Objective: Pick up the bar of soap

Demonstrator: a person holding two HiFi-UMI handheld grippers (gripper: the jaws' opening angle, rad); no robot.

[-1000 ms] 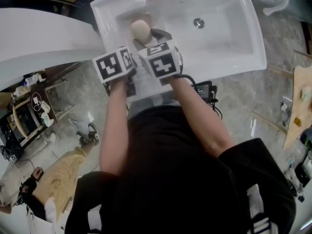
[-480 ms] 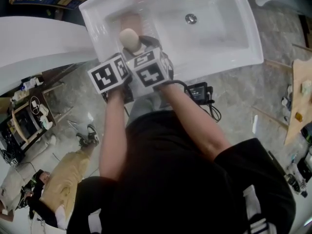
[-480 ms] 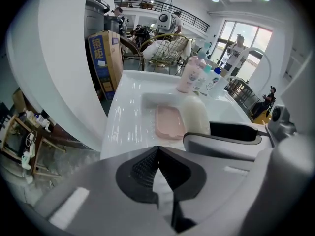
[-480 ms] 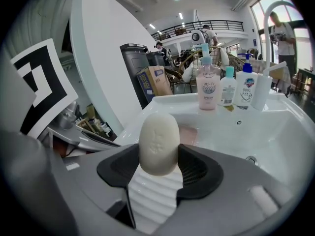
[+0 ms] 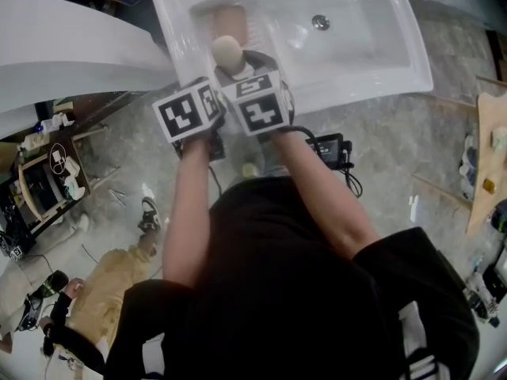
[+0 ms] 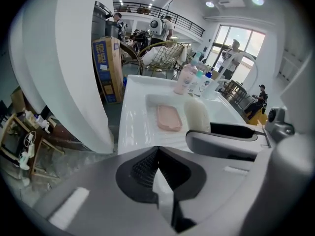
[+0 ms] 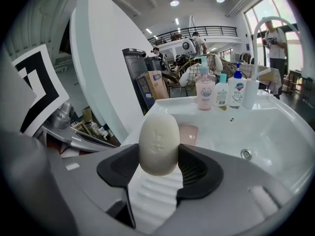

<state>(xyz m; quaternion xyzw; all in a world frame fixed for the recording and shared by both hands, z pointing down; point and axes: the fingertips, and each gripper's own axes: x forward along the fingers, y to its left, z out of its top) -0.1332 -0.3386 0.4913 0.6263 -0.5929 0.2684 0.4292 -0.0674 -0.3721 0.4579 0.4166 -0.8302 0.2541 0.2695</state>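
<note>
A cream oval bar of soap (image 7: 158, 143) stands on end between the pads of my right gripper (image 7: 158, 167), which is shut on it above the ribbed near ledge of the white sink (image 7: 275, 132). From the head view the soap (image 5: 226, 51) sticks out past the right gripper (image 5: 238, 63) over the sink's (image 5: 396, 62) left side. My left gripper (image 6: 155, 170) is shut with nothing in it, close beside the right one at the sink's front edge; the soap (image 6: 197, 116) shows ahead of it. A pink soap dish (image 6: 169, 117) lies in the basin.
Pump bottles (image 7: 204, 92) stand on the sink's far rim by a tall white faucet (image 7: 268, 38). The drain (image 5: 320, 22) is in the basin's middle. A white curved counter (image 5: 63, 54) lies left. A black box with cables (image 5: 329, 146) and a person's shoe (image 5: 147, 212) are on the floor.
The view has shifted a little from frame to frame; both grippers stay side by side at the sink's front with the soap still held in the right one.
</note>
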